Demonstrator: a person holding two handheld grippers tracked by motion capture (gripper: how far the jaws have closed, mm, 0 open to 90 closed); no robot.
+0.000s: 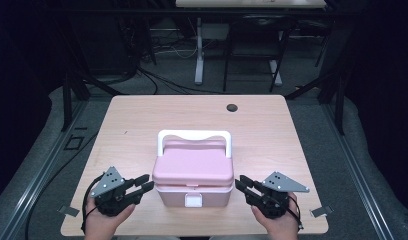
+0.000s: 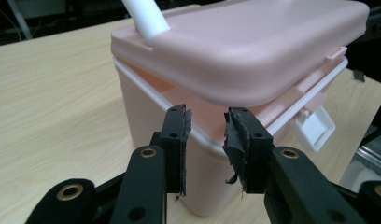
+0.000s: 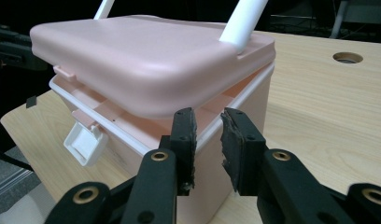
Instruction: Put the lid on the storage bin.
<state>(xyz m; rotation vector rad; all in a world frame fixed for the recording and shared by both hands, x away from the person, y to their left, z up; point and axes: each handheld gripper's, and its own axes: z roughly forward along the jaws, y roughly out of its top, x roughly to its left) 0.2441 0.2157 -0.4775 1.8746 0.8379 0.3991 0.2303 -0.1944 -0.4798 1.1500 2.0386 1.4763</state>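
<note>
Counter (image 1: pixel 142 120): pale wood top, a round cable hole (image 1: pixel 232 107) near its far edge, right of centre.

Pink box (image 1: pixel 192 172): sits near the middle of the near edge of the counter, between the two tools. Its lid (image 2: pixel 254 42) rests slightly raised above the body, a gap showing along the rim in both gripper views. White carry handle (image 1: pixel 194 136) stands upright over the far side. White latch (image 1: pixel 193 200) on the near face hangs flipped down, unfastened.

Left tool (image 1: pixel 146 184): held in the person's left hand near the counter's near-left corner, tips just beside the box's left side at rim height. Jaws part-open, nothing between the pads.

Right tool (image 1: pixel 242 184): held in the right hand, tips just beside the box's right side. Jaws part-open with a narrow gap, gripping nothing.
</note>
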